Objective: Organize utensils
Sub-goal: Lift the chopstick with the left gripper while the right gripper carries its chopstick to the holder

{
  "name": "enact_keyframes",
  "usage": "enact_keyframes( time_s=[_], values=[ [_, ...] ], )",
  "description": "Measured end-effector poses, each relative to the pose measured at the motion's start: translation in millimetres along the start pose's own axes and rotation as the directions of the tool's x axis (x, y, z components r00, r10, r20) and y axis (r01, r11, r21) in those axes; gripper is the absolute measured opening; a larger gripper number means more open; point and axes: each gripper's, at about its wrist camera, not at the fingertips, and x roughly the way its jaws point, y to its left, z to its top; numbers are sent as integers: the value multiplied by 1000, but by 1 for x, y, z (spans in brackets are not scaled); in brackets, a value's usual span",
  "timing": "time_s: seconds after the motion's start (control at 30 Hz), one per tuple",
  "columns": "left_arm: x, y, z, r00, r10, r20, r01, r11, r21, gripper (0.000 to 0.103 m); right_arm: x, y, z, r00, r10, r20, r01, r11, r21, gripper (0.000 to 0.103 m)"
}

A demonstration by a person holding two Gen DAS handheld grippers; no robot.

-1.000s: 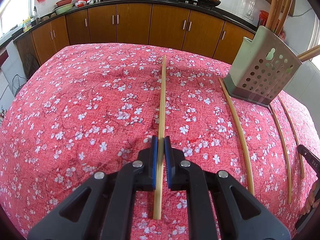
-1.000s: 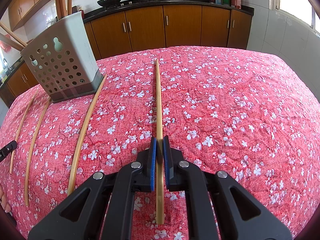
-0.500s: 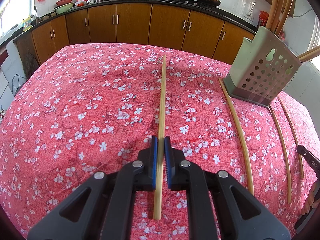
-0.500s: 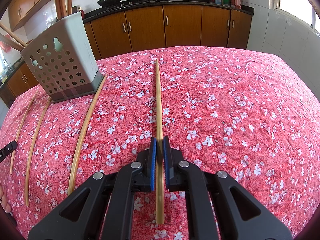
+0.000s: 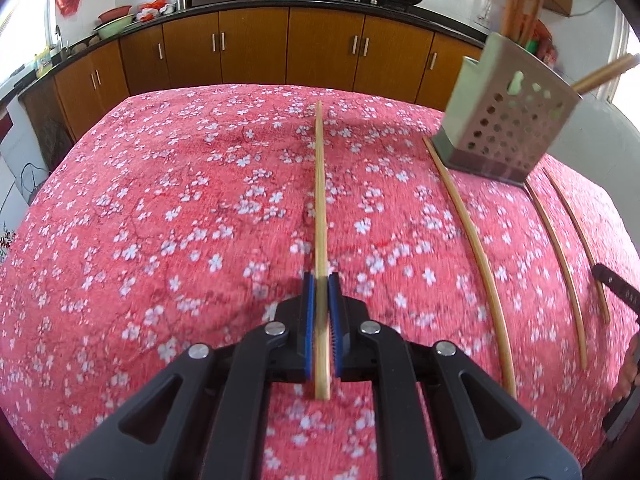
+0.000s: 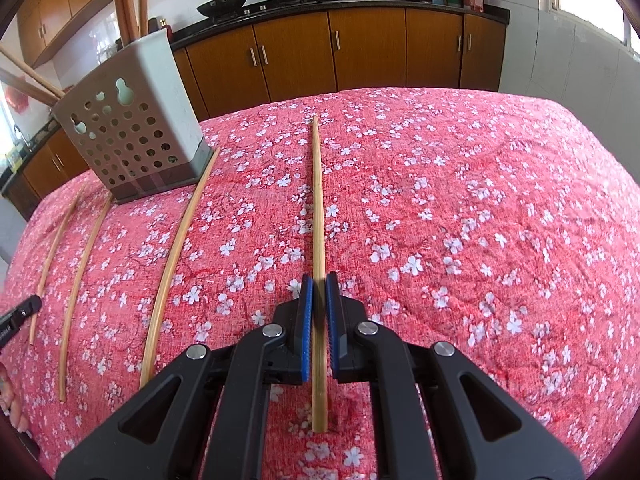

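Each of my grippers is shut on one bamboo chopstick over the red flowered tablecloth (image 5: 160, 240). In the left wrist view my left gripper (image 5: 320, 280) pinches a chopstick (image 5: 321, 200) near its near end; the stick points away up the table. My right gripper (image 6: 319, 280) clamps another chopstick (image 6: 318, 200) the same way. A grey perforated utensil holder (image 5: 508, 128) (image 6: 132, 136) stands tilted-looking at the side, with several chopsticks sticking out of its top. Two loose chopsticks (image 5: 474, 240) (image 5: 558, 248) lie either side of its base.
A black tip of the other gripper (image 5: 616, 292) (image 6: 20, 314) shows at each view's edge, with a person's fingers (image 5: 628, 368) below it. Wooden kitchen cabinets (image 6: 368, 52) and a counter with woks stand behind the table.
The left wrist view has blurred and shifted slightly, and less of the chopstick's near end shows behind the jaws. The right wrist view is almost unchanged. Both grips hold.
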Motion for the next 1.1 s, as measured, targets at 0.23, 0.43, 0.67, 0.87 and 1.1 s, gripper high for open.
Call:
enact_keyframes(
  time_s=[0.23, 0.43, 0.67, 0.87, 1.1],
  values=[
    [-37, -10, 7, 995, -2, 97, -2, 999, 43, 8, -43, 12, 5, 987, -39, 154, 53, 995, -87, 8],
    [-94, -16, 41, 965, -49, 257, 46, 999, 19, 8, -96, 20, 29, 948, -10, 319, 42, 995, -94, 8],
    [-134, -19, 77, 928, -101, 358, 102, 995, 16, 8, -135, 34, 55, 906, 36, 422, 13, 994, -112, 8],
    [-160, -32, 88, 907, -159, 390, 148, 987, 60, 8, -164, 49, 77, 874, 118, 471, -59, 989, -138, 8],
    [-201, -58, 94, 873, -251, 417, 203, 967, 156, 8, -209, 66, 106, 800, 268, 538, -204, 963, -177, 7]
  ],
)
